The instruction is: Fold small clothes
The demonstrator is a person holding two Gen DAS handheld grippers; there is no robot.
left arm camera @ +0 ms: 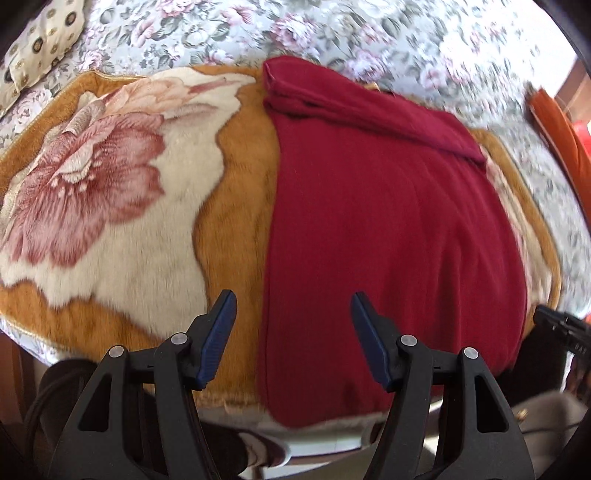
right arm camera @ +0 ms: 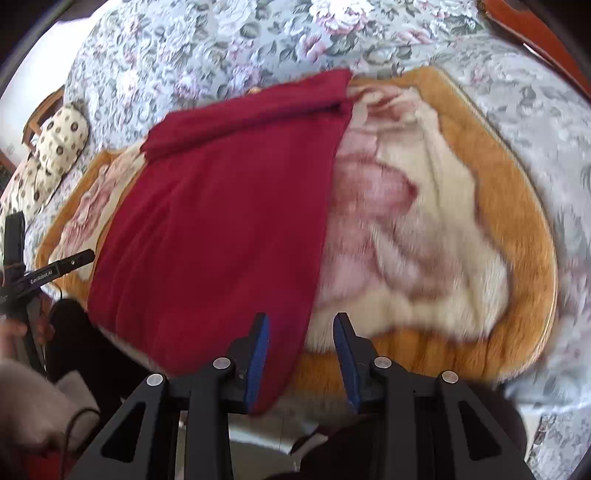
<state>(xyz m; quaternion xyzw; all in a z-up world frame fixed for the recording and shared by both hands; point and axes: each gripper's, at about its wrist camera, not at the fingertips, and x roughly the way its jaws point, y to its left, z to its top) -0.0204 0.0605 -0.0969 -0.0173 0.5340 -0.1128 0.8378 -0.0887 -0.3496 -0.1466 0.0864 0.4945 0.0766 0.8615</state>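
Observation:
A dark red garment (left arm camera: pixel 388 221) lies flat on an orange and cream floral blanket (left arm camera: pixel 110 221), with a folded band along its far edge. My left gripper (left arm camera: pixel 291 310) is open and empty above the garment's near left edge. In the right wrist view the garment (right arm camera: pixel 221 229) lies on the blanket (right arm camera: pixel 443 240), and my right gripper (right arm camera: pixel 301 332) is open and empty above the garment's near right corner. The left gripper's body (right arm camera: pixel 48 273) shows at the left edge there.
A grey floral bedspread (left arm camera: pixel 332 33) lies under the blanket. A patterned pillow (left arm camera: pixel 33 44) sits at the far left. An orange wooden piece (left arm camera: pixel 561 125) stands at the right. The bed's near edge lies just below the grippers.

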